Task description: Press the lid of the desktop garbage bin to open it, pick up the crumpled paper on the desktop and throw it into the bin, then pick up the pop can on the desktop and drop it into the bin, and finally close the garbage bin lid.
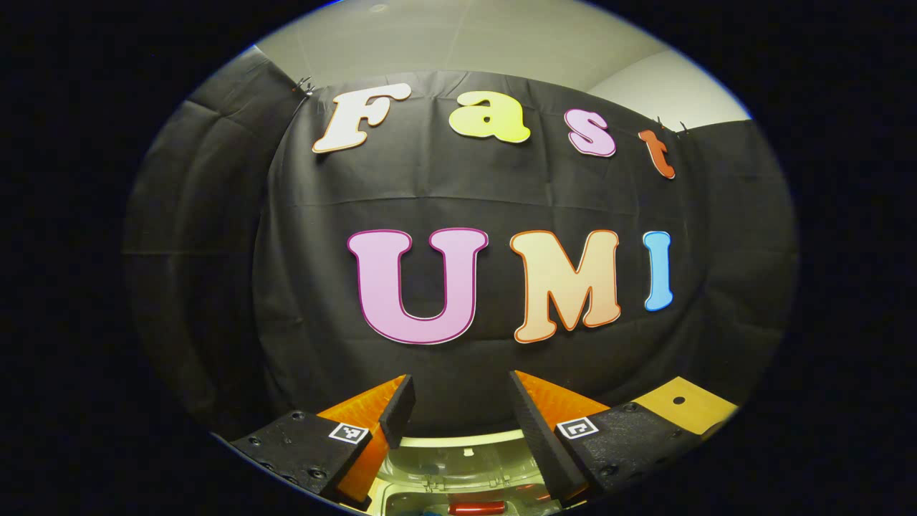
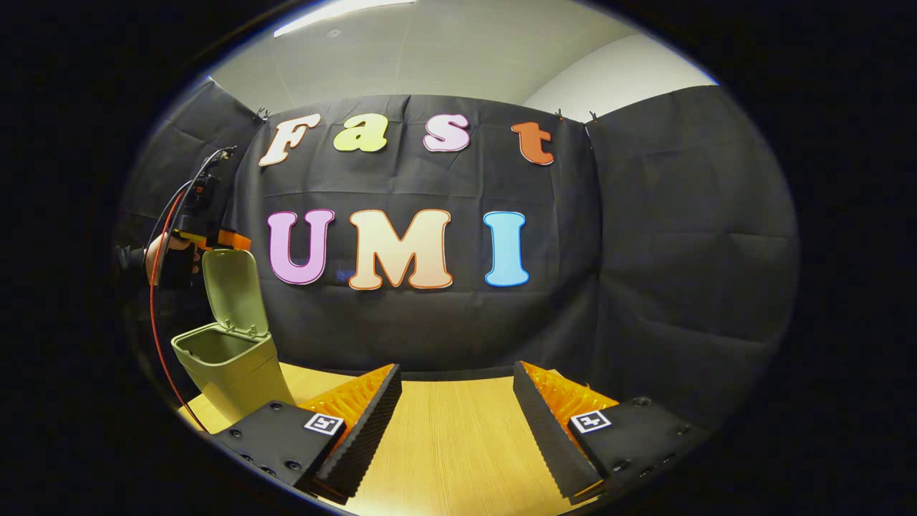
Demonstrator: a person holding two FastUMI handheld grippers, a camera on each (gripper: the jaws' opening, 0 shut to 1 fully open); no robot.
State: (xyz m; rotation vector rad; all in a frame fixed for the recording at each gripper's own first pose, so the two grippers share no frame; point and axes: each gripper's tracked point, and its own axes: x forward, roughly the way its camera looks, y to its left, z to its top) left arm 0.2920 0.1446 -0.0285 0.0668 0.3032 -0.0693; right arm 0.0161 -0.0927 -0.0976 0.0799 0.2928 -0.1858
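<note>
Bin (image 2: 229,362): at 9 o'clock on surface (image 2: 458,437), lid (image 2: 233,290) raised. Red can (image 1: 476,508) seen inside bin; paper not discernible. Left claw (image 1: 462,412), right claw (image 2: 458,412): spread, nothing held. Remaining, judged: lid closing.

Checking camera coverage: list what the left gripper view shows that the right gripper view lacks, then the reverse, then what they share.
Left gripper view: the open left gripper looks down into the bin, where a red can lies inside. Right gripper view: the open right gripper over the wooden tabletop, the bin's outside with its lid raised upright, and a hand holding the other gripper beside the lid's top. Shared: the bin, the black booth wall, the pale ceiling.
</note>
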